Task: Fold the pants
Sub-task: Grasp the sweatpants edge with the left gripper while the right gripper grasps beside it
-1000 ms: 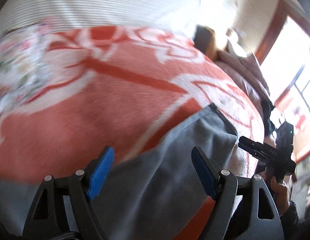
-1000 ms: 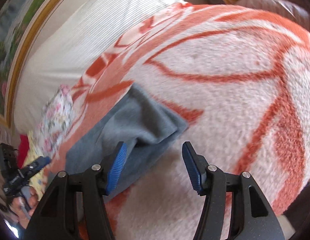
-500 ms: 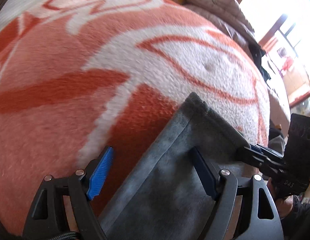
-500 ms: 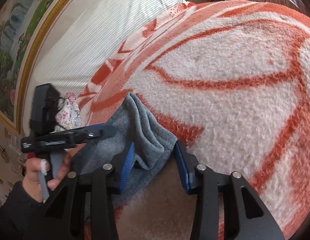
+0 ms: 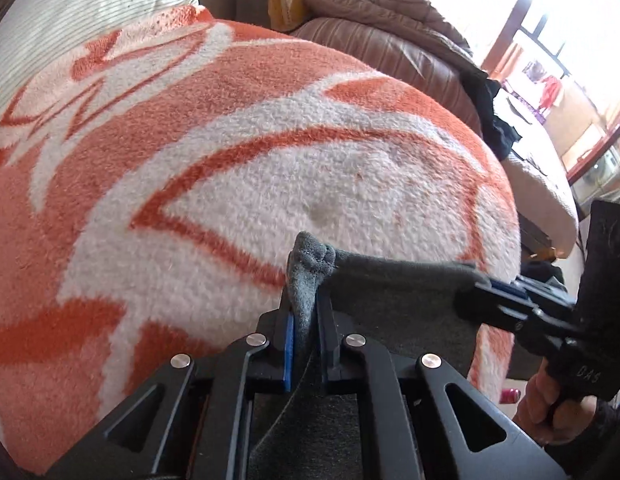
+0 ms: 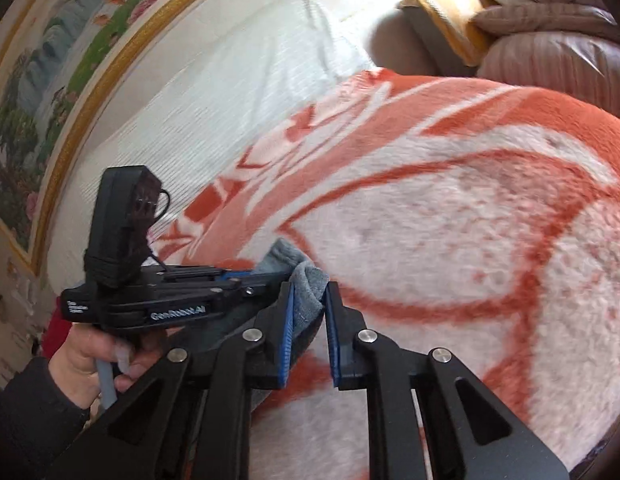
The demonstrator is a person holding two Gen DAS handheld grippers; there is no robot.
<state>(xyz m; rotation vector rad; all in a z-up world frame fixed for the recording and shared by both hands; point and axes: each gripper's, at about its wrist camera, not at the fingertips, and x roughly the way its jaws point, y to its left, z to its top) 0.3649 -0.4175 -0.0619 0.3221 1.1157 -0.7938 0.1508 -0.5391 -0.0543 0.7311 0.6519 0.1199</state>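
Note:
The grey pants (image 5: 394, 300) lie on an orange and white blanket (image 5: 230, 184). My left gripper (image 5: 307, 312) is shut on one corner of the pants' edge, which bunches up above the blue pads. My right gripper (image 6: 308, 300) is shut on the other corner of the same edge (image 6: 306, 284). The cloth stretches taut between the two grippers. In the left wrist view the right gripper (image 5: 494, 300) comes in from the right. In the right wrist view the left gripper (image 6: 246, 280) comes in from the left, held by a hand. The rest of the pants is hidden below the grippers.
A white striped pillow (image 6: 230, 92) lies at the back left of the blanket. A framed picture (image 6: 50, 60) hangs behind it. Brown padded bedding (image 5: 390, 36) is piled at the far right. A bright window (image 5: 550, 60) stands beyond it.
Both grippers have closed on the pants' edge corners; they were open a second ago. The edge is now lifted and stretched between them.

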